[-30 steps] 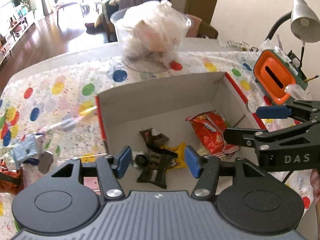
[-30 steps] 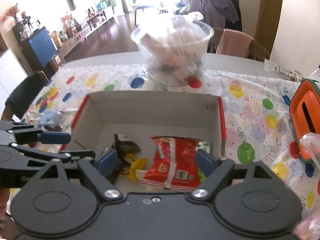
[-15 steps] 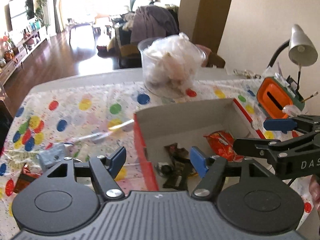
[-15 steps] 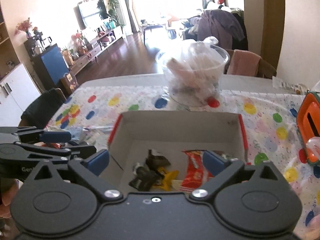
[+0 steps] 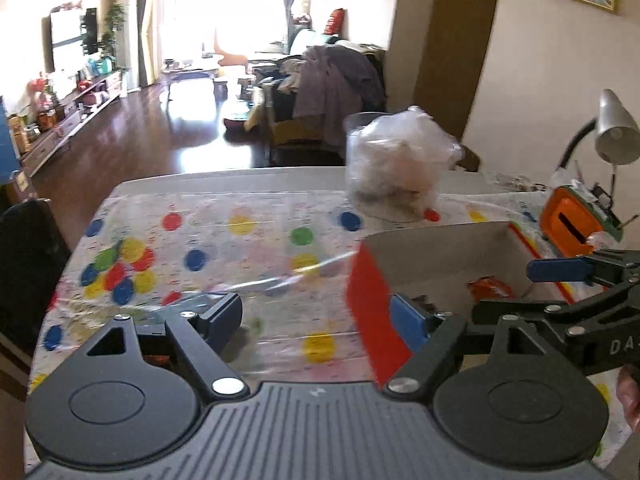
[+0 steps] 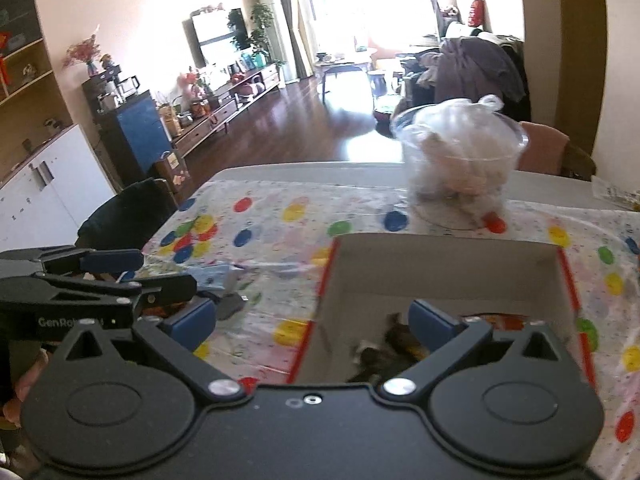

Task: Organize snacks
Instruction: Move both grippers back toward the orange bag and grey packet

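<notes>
Now your left tool [image 5: 316, 320] spread empty, jaws just widening, your right tool [image 6: 316, 320] fully apart, empty, snacks [image 6: 384, 350] inside red-edged box [image 6: 440, 268], dotted surface [image 6: 280, 216].

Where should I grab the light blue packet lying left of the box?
Judging from the right wrist view, take the light blue packet across its narrow middle, coming down from above. It lies flat on the tablecloth, so a side approach finds no edge. The left gripper, open, is nearest.

Window glare, motion blur, fisheye warp
</notes>
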